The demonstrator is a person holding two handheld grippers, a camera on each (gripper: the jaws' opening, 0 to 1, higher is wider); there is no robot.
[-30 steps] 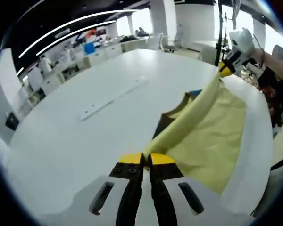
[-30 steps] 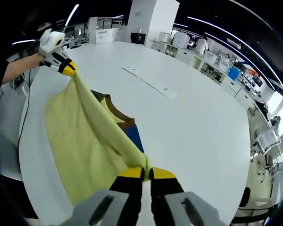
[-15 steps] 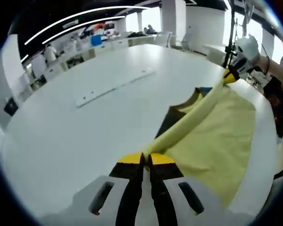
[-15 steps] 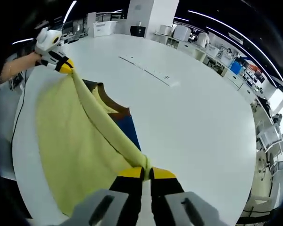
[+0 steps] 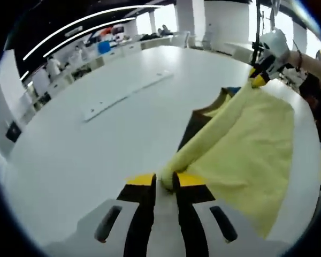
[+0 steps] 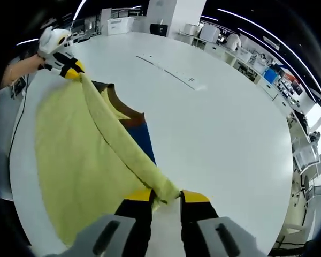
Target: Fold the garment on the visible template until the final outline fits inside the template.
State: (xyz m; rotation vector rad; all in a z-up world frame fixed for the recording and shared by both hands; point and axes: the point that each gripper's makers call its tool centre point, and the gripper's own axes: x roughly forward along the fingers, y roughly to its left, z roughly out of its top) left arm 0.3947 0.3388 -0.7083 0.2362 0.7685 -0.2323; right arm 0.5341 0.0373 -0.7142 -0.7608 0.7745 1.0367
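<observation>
Left hand-held gripper at the bottom of the left gripper view, jaws parted a little with a bunched corner of the yellow garment sitting between the yellow tips, loosely rather than pinched tight. From that corner, rolled yellow edge stretched up and to the right across the white bench to the right hand-held gripper, held in a hand at upper right, its yellow-and-black tips at the far corner of the cloth. Rest of the garment spread flat on the bench to the right of the rolled edge, reaching near the bench's rim. Dark brown and blue template peeking out from under the garment just left of the roll. Long white strip lying on the bench well apart, up and to the left.

In the right gripper view, left hand-held gripper at upper left, at one garment corner. Yellow cloth flat on the left, rolled edge running diagonally down to the right hand-held gripper's parted jaws at the bottom, corner resting between them. Brown and blue template just right of the roll.
</observation>
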